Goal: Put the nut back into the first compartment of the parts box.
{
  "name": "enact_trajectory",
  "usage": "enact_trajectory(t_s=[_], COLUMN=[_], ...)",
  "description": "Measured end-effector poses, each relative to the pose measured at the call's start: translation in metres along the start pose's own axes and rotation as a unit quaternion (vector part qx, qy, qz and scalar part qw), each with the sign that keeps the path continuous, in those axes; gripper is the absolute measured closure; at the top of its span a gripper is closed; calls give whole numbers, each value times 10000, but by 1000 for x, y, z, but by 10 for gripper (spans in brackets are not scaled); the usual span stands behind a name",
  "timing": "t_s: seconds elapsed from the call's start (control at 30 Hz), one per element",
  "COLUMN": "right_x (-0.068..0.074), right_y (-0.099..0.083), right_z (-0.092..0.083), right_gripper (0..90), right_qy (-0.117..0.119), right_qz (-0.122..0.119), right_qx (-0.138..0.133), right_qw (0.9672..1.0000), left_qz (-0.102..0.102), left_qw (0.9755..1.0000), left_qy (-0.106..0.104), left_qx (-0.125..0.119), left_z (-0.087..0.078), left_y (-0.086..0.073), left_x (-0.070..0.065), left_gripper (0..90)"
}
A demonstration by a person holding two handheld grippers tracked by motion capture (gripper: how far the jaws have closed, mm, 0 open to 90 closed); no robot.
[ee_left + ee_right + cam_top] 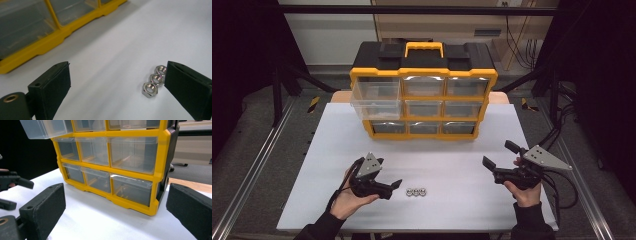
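Nuts point(154, 81), three in a touching row, lie just inside the left gripper's point(394, 186) far pad, which cuts off their edge; jaws spread wide. Right gripper point(497, 157), likewise agape, faces the organizer point(160, 165), its top cropped.

A flat white rectangular tabletop point(492, 210) sits between two long grey metal rails point(257, 170) that run along a speckled dark grey floor point(252, 115), with short yellow-and-black striped markers point(313, 103) lying near the table's far corners. Behind it stand a pale white wall panel point(329, 35) and a light brown wooden cabinet point(437, 22), crossed by a dark horizontal bar point(412, 9). Black cables point(527, 47) hang at the right, and both outer sides fall into deep shadow.
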State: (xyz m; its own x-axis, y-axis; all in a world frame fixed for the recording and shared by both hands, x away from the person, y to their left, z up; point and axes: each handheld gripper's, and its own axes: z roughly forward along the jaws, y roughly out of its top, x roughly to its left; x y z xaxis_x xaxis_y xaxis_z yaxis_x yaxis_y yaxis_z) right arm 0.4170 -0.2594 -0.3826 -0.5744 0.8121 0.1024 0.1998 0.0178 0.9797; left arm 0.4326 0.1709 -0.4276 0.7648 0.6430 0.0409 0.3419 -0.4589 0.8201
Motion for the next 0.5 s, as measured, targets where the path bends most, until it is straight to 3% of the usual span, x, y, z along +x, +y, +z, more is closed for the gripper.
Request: enact_trajectory(t_s=[0.5], right_x=[1], right_y=[-2], right_z=[2], right_gripper=[29], right_qy=[29], right_qz=[-9], right_qx=[46], right_qw=[10000], left_qz=[77], left_qw=[9979], left_qy=[-342], left_qx=[537], left_z=[24], left_y=[-7], left_x=[-17], left_gripper=[144])
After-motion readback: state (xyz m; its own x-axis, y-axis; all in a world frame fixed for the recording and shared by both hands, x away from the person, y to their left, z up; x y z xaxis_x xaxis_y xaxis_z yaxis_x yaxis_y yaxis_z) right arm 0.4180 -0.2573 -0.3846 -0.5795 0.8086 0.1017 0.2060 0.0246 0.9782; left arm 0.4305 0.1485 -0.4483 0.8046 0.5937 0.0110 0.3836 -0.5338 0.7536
